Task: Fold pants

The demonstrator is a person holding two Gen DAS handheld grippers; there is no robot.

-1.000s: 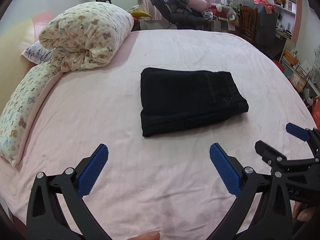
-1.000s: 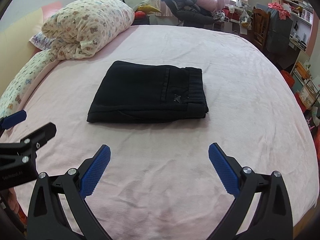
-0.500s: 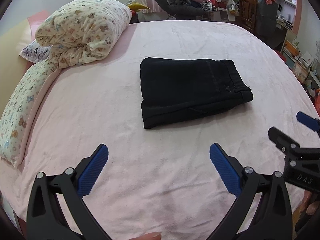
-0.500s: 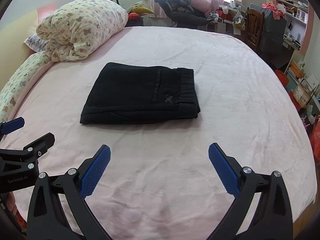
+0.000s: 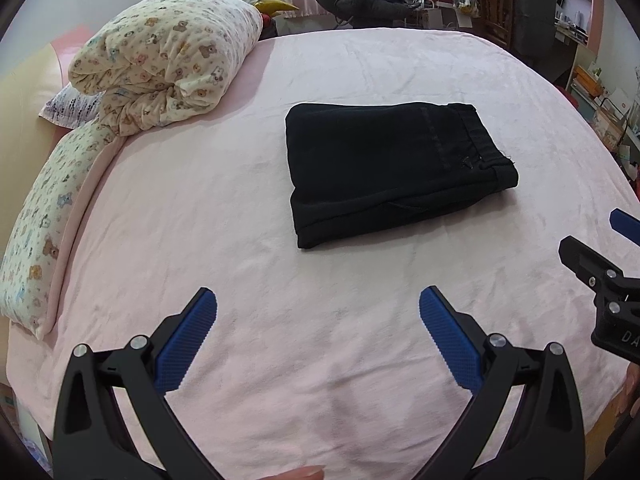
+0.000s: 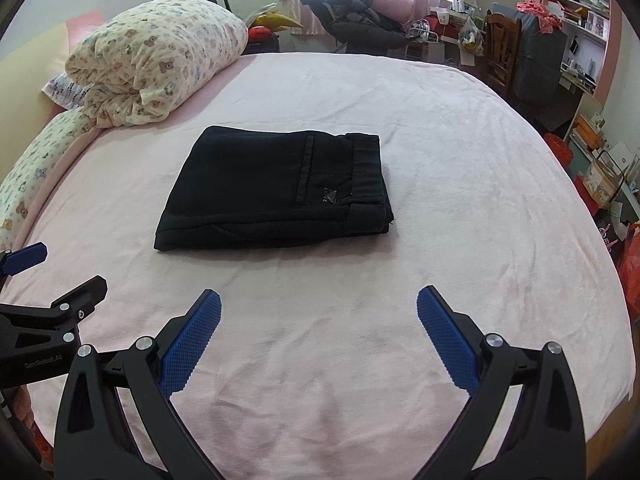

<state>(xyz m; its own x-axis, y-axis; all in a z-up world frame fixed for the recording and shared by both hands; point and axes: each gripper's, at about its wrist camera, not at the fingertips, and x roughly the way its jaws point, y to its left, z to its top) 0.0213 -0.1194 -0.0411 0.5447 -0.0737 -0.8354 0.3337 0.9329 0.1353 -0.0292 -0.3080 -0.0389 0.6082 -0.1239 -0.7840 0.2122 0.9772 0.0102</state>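
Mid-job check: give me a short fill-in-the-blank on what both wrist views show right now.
1. The black pants lie ____ on the pink bed.
2. Both the left hand-held gripper and the right hand-held gripper are ____.
3. The rolled teddy-print quilt sits at the bed's far-____ corner.

Missing words: folded; open; left

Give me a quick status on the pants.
Left tool open, empty. Right tool open, empty. Black pants folded flat on pink bed, untouched. Nothing in the way.

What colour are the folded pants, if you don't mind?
The pants are black, clearest in the right wrist view.
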